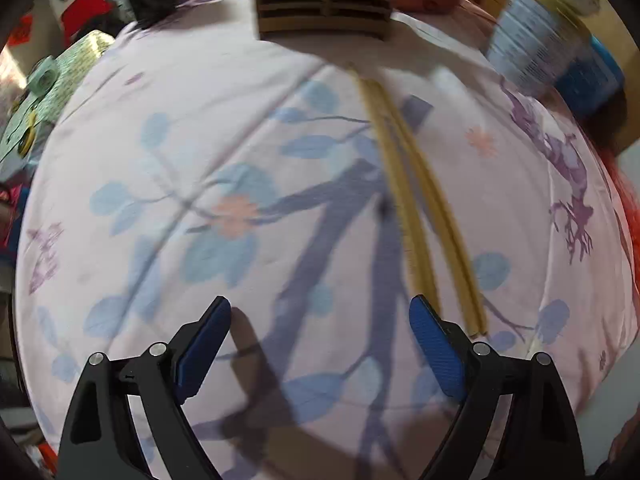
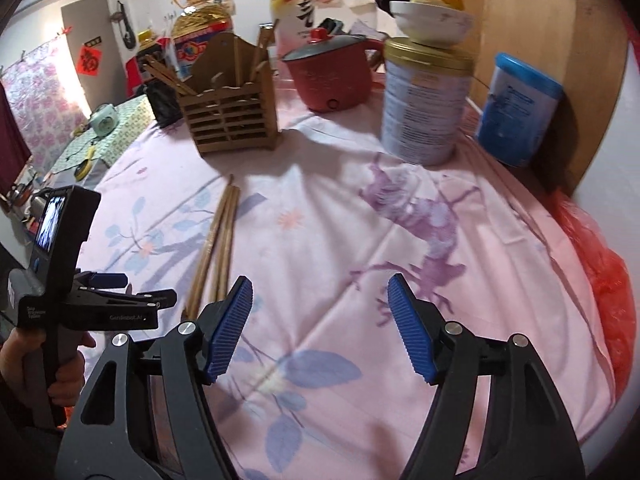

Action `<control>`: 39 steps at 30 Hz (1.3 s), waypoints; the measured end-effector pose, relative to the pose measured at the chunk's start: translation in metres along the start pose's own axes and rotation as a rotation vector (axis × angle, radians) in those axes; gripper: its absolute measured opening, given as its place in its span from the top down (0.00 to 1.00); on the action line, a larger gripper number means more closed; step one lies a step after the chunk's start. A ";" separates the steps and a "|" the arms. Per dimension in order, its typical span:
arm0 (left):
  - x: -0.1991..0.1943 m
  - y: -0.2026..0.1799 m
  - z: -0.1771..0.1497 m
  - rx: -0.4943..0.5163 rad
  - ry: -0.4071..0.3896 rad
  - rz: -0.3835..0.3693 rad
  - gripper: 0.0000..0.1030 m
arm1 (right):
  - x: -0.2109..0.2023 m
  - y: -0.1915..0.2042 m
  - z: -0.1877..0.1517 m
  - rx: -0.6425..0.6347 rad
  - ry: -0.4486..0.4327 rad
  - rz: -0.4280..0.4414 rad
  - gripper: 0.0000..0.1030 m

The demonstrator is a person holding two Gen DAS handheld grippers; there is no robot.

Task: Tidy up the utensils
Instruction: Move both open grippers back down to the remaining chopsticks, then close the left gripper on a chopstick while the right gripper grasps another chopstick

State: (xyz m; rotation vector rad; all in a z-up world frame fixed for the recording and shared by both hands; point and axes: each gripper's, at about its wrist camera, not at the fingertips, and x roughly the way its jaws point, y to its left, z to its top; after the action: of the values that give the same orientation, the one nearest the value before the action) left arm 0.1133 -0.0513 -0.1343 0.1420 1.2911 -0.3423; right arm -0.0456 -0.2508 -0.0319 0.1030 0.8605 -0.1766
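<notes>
Left wrist view: left tongs (image 1: pixel 320 344) gape wide, empty, low over the desk (image 1: pixel 160 240); right tongs (image 2: pixel 320 328) likewise. The chopsticks (image 1: pixel 416 216) lie mid-desk, before the far-edge wooden holder (image 2: pixel 228 120). A loose pinch could scatter or roll them.

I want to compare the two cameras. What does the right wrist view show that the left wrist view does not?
Only the right wrist view: the white bowl on the tall can, chopsticks standing in the holder, and the left tool from outside.

Only the left wrist view: the left tool from behind, open.

Both: loose chopsticks on the floral cloth, the slatted wooden holder.
</notes>
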 end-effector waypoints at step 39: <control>-0.009 0.021 -0.008 0.005 -0.113 0.055 0.92 | 0.020 0.014 0.014 -0.028 0.018 0.117 0.33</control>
State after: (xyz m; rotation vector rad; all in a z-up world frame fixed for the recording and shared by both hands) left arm 0.1108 -0.0276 -0.1295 0.1600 1.1721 -0.3025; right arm -0.0195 -0.2416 -0.0378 0.1291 0.8716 -0.0538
